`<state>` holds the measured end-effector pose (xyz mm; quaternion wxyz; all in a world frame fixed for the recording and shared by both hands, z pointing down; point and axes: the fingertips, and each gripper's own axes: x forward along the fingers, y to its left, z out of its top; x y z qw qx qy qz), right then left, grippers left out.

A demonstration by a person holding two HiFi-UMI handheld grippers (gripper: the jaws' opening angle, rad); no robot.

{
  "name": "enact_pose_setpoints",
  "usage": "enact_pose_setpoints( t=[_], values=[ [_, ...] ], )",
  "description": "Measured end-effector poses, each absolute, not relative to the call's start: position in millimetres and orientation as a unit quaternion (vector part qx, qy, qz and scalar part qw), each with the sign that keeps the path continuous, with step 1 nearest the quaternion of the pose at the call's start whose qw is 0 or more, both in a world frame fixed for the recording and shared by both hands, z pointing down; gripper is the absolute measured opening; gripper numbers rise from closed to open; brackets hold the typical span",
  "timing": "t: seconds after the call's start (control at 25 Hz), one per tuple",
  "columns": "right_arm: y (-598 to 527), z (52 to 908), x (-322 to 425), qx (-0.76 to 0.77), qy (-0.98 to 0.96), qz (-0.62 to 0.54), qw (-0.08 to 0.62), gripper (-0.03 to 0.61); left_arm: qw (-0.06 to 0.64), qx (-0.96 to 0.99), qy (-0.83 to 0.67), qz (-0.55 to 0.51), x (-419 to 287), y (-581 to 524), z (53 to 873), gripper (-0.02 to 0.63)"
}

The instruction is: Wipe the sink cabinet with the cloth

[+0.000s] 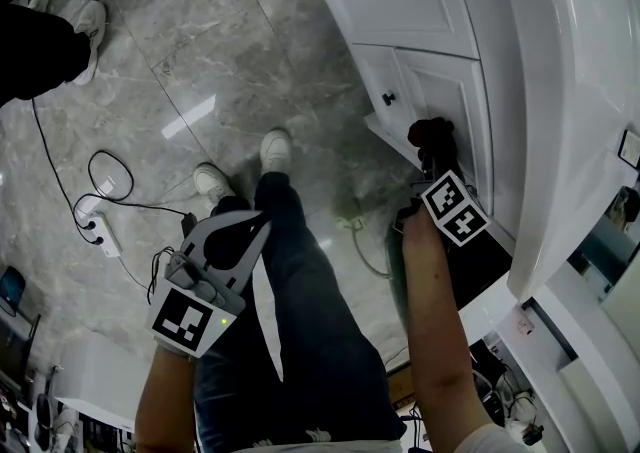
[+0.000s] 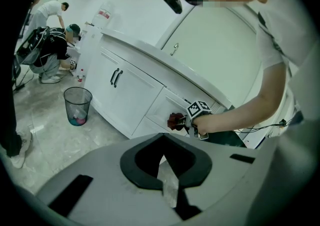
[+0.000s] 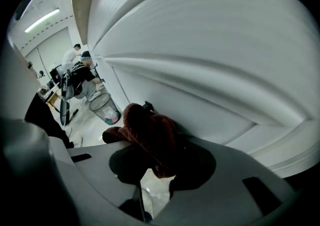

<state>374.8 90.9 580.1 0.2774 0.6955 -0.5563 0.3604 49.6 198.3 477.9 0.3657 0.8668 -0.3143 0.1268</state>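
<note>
The right gripper (image 1: 438,156) has its fingers clenched on a dark red fluffy cloth (image 1: 431,130). In the right gripper view the cloth (image 3: 150,135) bulges out past the fingertips of this gripper (image 3: 161,157) and lies against a recessed panel of the white sink cabinet (image 3: 215,70). From the head view, the cloth sits on the cabinet front (image 1: 450,91), below the overhanging front edge of the white counter (image 1: 560,91) and just beside a small black round knob (image 1: 389,98) on the neighbouring narrow panel. The person's bare right forearm (image 1: 435,321) reaches towards it.

The left gripper (image 1: 258,233) hangs well apart from the cabinet, over the person's leg in dark jeans (image 1: 300,311), pointing towards the grey marble-tile floor (image 1: 200,61). In the left gripper view its fingers (image 2: 162,137) are closed tip to tip with nothing between them, and only a sliver of floor shows through the hollow behind the tips. That view also shows the cabinet doors (image 2: 130,95), with the cloth (image 2: 175,120) against a lower panel.

Two white shoes (image 1: 275,149) stand on the floor near the cabinet base. A white power strip with black cables (image 1: 100,233) lies farther out on the floor. A wire-mesh waste bin (image 2: 77,105) stands beside the far end of the cabinet.
</note>
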Motion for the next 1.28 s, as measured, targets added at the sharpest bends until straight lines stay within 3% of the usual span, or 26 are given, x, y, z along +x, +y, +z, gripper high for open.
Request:
enact_pose_setpoints(
  t=[0.32,0.6,0.88,1.28],
  values=[
    [100,566,376,0.681,-0.572,0.313,0.334,0.110,0.370,0.864,-0.318,0.125,44,202,480,0.011],
    [101,545,376,0.683,-0.578,0.284,0.344,0.110,0.373,0.863,-0.318,0.121,41,202,480,0.011],
    [101,530,370,0.690,-0.580,0.280,0.332,0.107,0.371,0.864,-0.317,0.120,39,199,481,0.011],
    [85,525,360,0.704,-0.579,0.318,0.261,0.106,0.371,0.867,-0.311,0.118,41,193,484,0.011]
  ],
)
